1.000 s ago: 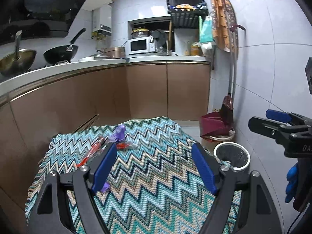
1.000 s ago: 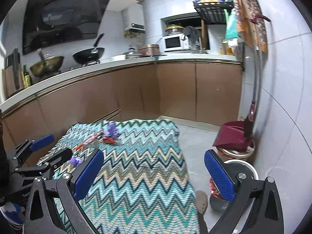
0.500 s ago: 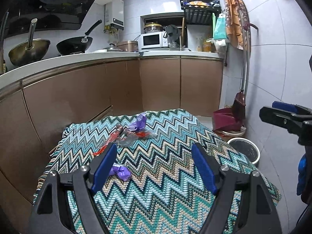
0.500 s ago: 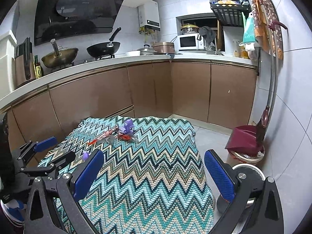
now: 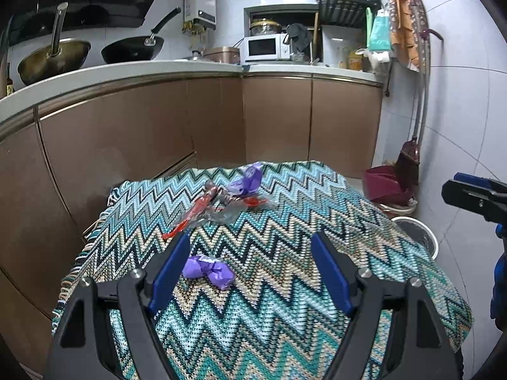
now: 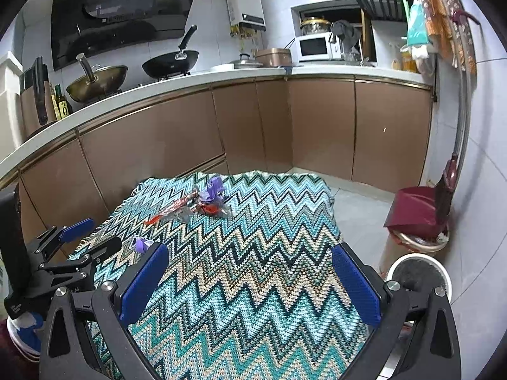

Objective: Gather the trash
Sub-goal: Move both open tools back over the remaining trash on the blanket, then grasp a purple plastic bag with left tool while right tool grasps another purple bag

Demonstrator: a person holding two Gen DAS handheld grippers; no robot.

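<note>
A table under a zigzag cloth [image 5: 285,253] [image 6: 253,269] carries trash. A small purple wrapper [image 5: 207,270] lies near the left fingertip of my left gripper [image 5: 250,269]; it shows small in the right wrist view [image 6: 141,244]. Farther back lie a bigger purple wrapper [image 5: 248,179] [image 6: 213,190], a red and clear wrapper [image 5: 196,213] [image 6: 172,210] and a red scrap in clear plastic [image 5: 253,202] [image 6: 211,208]. My left gripper is open and empty. My right gripper [image 6: 250,280] is open and empty above the cloth's near right part.
A white round bin [image 5: 416,236] [image 6: 418,277] stands on the floor right of the table. Behind it are a dark red dustpan [image 6: 418,210] and a broom [image 5: 410,161] against the tiled wall. Brown kitchen cabinets [image 6: 190,145] run along the left and back.
Both grippers have pulled back and risen, so more of the cloth shows. The small purple wrapper has come into view by the left gripper's left finger. Both stay open.
</note>
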